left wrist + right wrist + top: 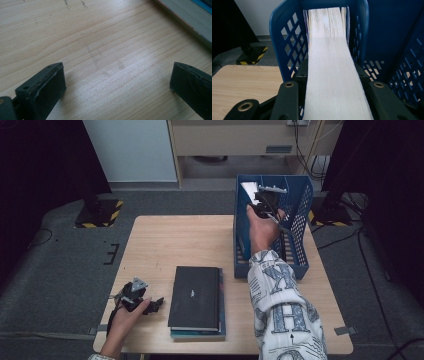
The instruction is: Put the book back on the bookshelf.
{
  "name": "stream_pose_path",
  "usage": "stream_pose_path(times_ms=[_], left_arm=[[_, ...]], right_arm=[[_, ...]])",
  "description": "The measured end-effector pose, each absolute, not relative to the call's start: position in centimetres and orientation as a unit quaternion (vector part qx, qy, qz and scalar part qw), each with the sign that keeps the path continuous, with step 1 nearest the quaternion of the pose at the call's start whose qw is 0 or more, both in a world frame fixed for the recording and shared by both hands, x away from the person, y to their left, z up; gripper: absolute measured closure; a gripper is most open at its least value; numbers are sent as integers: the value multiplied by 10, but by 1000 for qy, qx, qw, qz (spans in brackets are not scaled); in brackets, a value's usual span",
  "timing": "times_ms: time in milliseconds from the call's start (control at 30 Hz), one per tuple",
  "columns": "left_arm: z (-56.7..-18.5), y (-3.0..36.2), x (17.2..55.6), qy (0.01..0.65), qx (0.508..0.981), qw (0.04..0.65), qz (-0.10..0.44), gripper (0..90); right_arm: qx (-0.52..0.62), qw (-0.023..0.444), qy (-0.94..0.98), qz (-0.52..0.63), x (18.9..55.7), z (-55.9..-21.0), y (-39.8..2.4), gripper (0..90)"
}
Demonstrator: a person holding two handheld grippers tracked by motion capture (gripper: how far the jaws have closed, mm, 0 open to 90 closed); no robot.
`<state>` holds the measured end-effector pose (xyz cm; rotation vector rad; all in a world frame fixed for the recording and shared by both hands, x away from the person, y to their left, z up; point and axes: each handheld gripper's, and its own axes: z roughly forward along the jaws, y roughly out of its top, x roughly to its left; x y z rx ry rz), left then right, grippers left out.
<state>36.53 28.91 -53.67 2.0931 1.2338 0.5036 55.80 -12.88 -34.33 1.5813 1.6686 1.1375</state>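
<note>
Clamped on a thick book [334, 75], the right gripper [266, 200] has its two black jaws pressed against the covers on either side, with the pale page edges running up between them in the right gripper view. That book stands on edge inside the blue file basket [301, 227], in the compartment nearest the basket's left perforated wall, and its far end reaches toward the rounded back wall of the basket. From the high view the right hand [262, 227] comes over the basket's near rim, the patterned sleeve [285, 315] trailing back across the table's right side (the book itself shows there as a bright sliver just left of the gripper).

Outward from the basket, which sits at the far right corner of the wooden table [170, 242], a stack of books [196, 302] lies flat near the front edge, the top one with a black cover and a bluish one beneath it. Just beside that stack, to its left, the left gripper [150, 305] rests low by the table top in the left hand [125, 317]. Its jaws stand wide apart with bare wood grain between them in the left gripper view, gripping nothing; the page edges of the stacked books cross the upper right corner there.
</note>
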Motion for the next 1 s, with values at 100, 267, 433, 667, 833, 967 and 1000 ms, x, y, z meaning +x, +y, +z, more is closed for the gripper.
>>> stream_pose_path(times_ms=[100,267,433,667,833,967,1000], left_arm=[[-537,289,365,470,798,324,192,0],[-537,289,366,469,798,325,192,0],[-537,288,366,469,799,325,190,0],[-537,288,366,469,799,325,190,0],[-537,288,366,469,799,324,191,0],[-537,287,366,468,799,325,191,0],[-537,287,366,468,799,325,191,0]], right_arm=[[593,282,623,424,559,-345,-129,604],[591,285,626,422,559,-348,-127,604],[592,289,621,424,559,-350,-127,604],[587,296,623,424,558,-352,-124,604],[585,297,623,426,558,-353,-123,602],[588,294,620,428,557,-354,-124,599],[589,292,619,429,557,-354,-124,597]])
